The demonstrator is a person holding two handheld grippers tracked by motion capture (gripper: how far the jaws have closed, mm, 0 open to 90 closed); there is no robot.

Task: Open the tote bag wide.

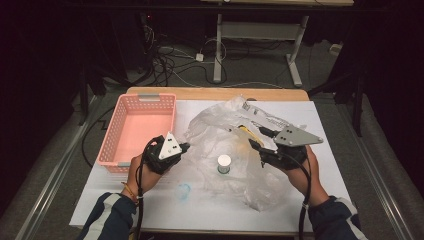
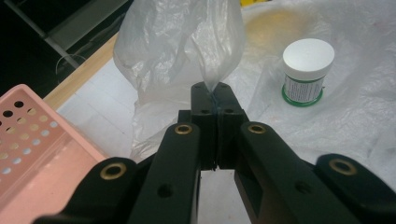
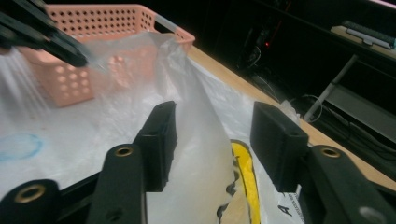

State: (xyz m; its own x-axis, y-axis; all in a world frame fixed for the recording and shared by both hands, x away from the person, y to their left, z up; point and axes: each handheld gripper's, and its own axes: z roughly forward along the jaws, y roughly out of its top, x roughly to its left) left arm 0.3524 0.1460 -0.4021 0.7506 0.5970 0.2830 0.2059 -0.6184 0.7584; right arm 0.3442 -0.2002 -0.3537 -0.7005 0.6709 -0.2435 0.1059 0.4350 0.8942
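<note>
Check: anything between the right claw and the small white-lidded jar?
Yes. The jar sits inside the clear plastic bag, so film covers it. The left claw pinches the bag; the right claw is open around a fold.

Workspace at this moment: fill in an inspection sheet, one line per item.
Surface: white sheet over a wooden table; faint blue ring mark.
Job's things: clear plastic bag spread out; white-lidded jar standing upright; pink perforated basket at left, looks empty.
Clutter: yellow printed item inside the bag, unidentifiable.
Grippers: left gripper shut on a bag fold; right gripper open, film between its jaws.
Cables: one trails from each gripper; tangle on the floor.
Surroundings: dark room, desk frame behind.
</note>
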